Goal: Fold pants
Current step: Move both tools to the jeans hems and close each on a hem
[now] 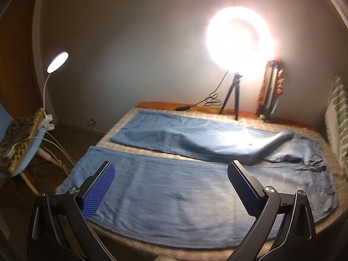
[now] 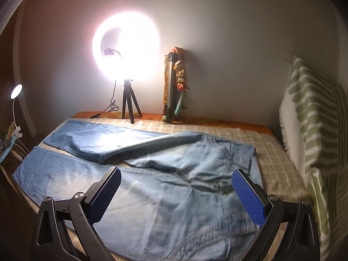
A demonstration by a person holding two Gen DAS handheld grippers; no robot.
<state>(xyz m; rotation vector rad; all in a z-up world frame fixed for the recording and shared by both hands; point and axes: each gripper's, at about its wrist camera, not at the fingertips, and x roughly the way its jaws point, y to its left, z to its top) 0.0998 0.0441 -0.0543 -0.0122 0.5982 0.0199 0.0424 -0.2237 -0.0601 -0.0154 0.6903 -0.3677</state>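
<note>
Home bedroom, set up for filming.

Bed [image 2: 271,150] with a checked cover takes up most of both views, pushed against a plain wall. Striped green-and-white pillow [image 2: 313,113] stands at the bed's right end. Lit ring light [image 1: 238,35] on a small black tripod [image 1: 232,95] stands at the far edge of the bed, its cable [image 1: 204,102] trailing left. A folded stand draped in patterned cloth [image 2: 176,87] leans on the wall right of it. Left of the bed, a light blue chair [image 1: 28,150] carries a leopard-print cushion [image 1: 18,137] and a clip-on gooseneck lamp [image 1: 57,62], switched on. Wood floor at far left. Dim room otherwise.
</note>
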